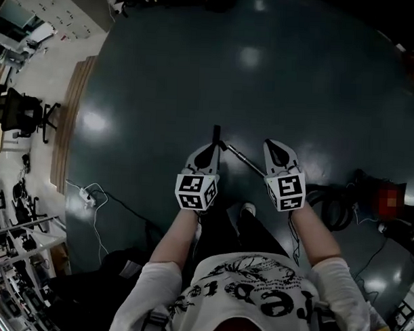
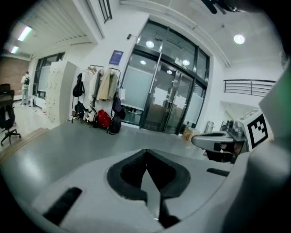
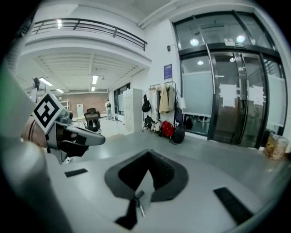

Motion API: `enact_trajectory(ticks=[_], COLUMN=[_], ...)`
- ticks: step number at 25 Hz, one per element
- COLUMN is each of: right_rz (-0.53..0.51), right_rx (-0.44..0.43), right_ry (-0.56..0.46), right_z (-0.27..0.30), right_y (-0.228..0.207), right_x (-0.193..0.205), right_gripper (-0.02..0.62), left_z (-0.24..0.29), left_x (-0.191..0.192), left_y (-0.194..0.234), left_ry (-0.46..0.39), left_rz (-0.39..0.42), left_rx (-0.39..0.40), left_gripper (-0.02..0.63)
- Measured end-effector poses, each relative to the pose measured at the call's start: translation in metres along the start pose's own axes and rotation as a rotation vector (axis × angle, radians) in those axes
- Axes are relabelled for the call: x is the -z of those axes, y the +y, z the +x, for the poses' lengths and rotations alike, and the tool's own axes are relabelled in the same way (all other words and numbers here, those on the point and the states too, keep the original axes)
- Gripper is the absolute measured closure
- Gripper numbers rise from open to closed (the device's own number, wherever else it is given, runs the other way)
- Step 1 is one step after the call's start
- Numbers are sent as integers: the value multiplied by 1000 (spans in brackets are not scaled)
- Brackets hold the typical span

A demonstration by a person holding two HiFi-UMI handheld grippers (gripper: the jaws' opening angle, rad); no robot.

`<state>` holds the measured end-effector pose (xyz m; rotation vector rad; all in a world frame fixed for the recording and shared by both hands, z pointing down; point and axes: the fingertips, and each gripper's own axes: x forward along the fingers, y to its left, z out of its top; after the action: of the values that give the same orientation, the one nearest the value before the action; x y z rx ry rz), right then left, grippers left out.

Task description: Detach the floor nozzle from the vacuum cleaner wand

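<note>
In the head view the vacuum wand (image 1: 244,158) lies on the dark floor far below, a thin silver tube with the dark floor nozzle (image 1: 216,134) at its far end. My left gripper (image 1: 205,152) and right gripper (image 1: 278,150) are held side by side high above it, both shut and empty. The left gripper view shows its jaws (image 2: 146,159) closed on nothing, with the right gripper (image 2: 218,142) alongside. In the right gripper view the jaws (image 3: 148,155) are closed too, and a piece of the wand (image 3: 137,205) shows on the floor through the gap below them.
A black hose and vacuum body (image 1: 336,203) lie on the floor at the right. A white power strip (image 1: 89,197) with cable sits at the left, and an office chair (image 1: 22,114) further left. Glass doors (image 2: 168,86) and a coat rack with bags (image 2: 102,102) stand ahead.
</note>
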<state>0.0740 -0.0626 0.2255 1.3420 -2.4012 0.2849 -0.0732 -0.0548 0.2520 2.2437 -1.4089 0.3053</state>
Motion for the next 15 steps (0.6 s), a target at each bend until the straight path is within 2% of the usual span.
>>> enact_trajectory(ticks=[2, 4, 7, 9, 12, 15], right_rz=[-17, -31, -12, 39, 94, 76], right_rx=[13, 24, 34, 35, 43, 32], right_ry=[-60, -103, -147, -146, -141, -160], right_z=[-36, -69, -104, -123, -148, -164], right_y=[-7, -10, -11, -7, 1, 10], right_x=[-31, -48, -57, -50, -42, -46], right_gripper=[592, 592, 592, 592, 592, 592], left_z=[-26, -50, -77, -92, -114, -129], left_x=[-29, -42, -49, -41, -35, -42], left_y=[-24, -49, -77, -93, -111, -120], left_ry=[-63, -102, -139, -127, -118, -147], left_rz=[-43, -53, 12, 56, 85, 100], left_rx=[-30, -37, -42, -31, -30, -38], left_gripper=[601, 601, 601, 601, 601, 601])
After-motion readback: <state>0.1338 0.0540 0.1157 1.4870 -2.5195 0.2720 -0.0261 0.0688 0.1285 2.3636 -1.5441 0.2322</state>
